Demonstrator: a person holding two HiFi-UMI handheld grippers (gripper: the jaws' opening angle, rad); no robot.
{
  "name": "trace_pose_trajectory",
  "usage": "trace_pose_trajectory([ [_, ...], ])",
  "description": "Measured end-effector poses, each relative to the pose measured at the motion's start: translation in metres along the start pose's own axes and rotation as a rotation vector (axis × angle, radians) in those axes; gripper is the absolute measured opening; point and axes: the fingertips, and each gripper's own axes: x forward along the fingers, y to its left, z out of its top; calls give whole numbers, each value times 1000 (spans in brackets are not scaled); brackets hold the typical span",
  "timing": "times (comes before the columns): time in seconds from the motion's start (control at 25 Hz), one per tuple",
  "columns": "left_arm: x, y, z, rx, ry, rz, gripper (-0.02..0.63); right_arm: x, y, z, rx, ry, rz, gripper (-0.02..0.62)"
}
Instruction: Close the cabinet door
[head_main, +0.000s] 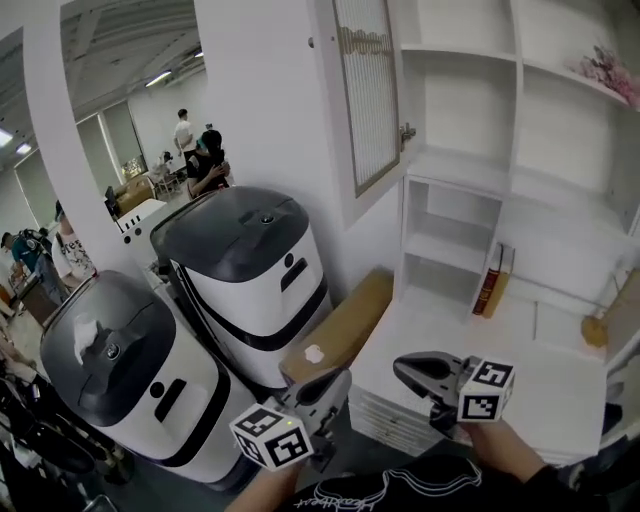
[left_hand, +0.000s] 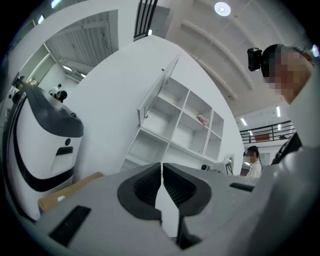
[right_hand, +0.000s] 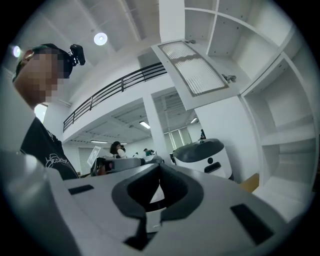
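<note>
The white cabinet door (head_main: 365, 100) with a ribbed glass panel stands swung open at the top of the white shelf unit (head_main: 470, 170); a small knob (head_main: 407, 133) sits on its free edge. Both grippers are low in the head view, well below the door and apart from it. My left gripper (head_main: 338, 382) is shut with nothing in it, and so is my right gripper (head_main: 402, 366). In the left gripper view the door (left_hand: 157, 92) shows above the shut left gripper (left_hand: 161, 172). The right gripper view has the door (right_hand: 195, 75) overhead, above the shut right gripper (right_hand: 159, 172).
Two white-and-black machines (head_main: 250, 270) (head_main: 120, 370) stand left of the shelf unit. A long cardboard box (head_main: 340, 330) leans between them and the shelves. A red book (head_main: 490, 285) stands in a lower shelf compartment. People stand far off at the back left.
</note>
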Motion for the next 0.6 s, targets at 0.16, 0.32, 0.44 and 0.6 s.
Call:
trace_pose_trajectory([
  [0.16, 16, 24, 37, 47, 3, -111, 6, 16, -17, 30, -50, -40, -92, 6],
  [0.32, 25, 47, 72, 35, -17, -210, 8, 27, -22, 50, -99, -77, -150, 6],
  [0.44, 29, 66, 95, 0, -44, -282, 8, 30, -23, 55, -102, -108, -187, 6],
  [0.6, 42, 80, 128, -33, -85, -376, 22, 25, -31, 59, -80, -133, -249, 6],
])
